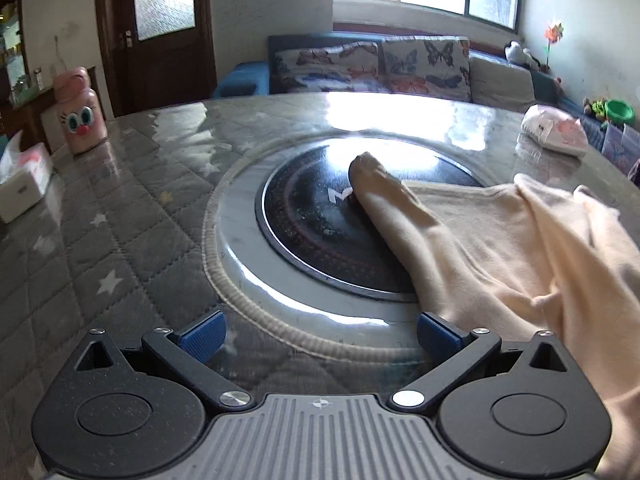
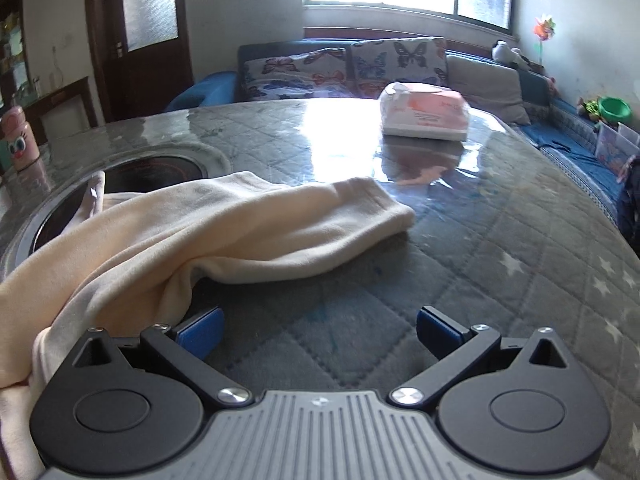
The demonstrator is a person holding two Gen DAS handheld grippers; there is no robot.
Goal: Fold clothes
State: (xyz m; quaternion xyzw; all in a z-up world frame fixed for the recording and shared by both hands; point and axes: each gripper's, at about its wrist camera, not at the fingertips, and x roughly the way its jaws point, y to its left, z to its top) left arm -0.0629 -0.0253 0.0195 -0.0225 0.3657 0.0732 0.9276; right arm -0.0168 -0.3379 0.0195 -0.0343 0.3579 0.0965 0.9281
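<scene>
A cream long-sleeved garment (image 1: pixel 500 248) lies on the table, one sleeve stretched over the black round cooktop (image 1: pixel 312 220). In the right wrist view the garment (image 2: pixel 200 232) spreads from the left, with its other sleeve end (image 2: pixel 384 208) pointing right. My left gripper (image 1: pixel 320 336) is open and empty, just left of the cloth. My right gripper (image 2: pixel 320 332) is open and empty, just right of the cloth's near fold, with the left blue pad (image 2: pixel 200 334) beside it.
The round table has a grey quilted cover with stars (image 2: pixel 500 280) under clear plastic. A pink cartoon bottle (image 1: pixel 82 112) and a white tissue box (image 1: pixel 24 176) stand at the left. A pink-white tissue pack (image 2: pixel 426 114) lies at the far right. A sofa (image 1: pixel 372 64) is behind.
</scene>
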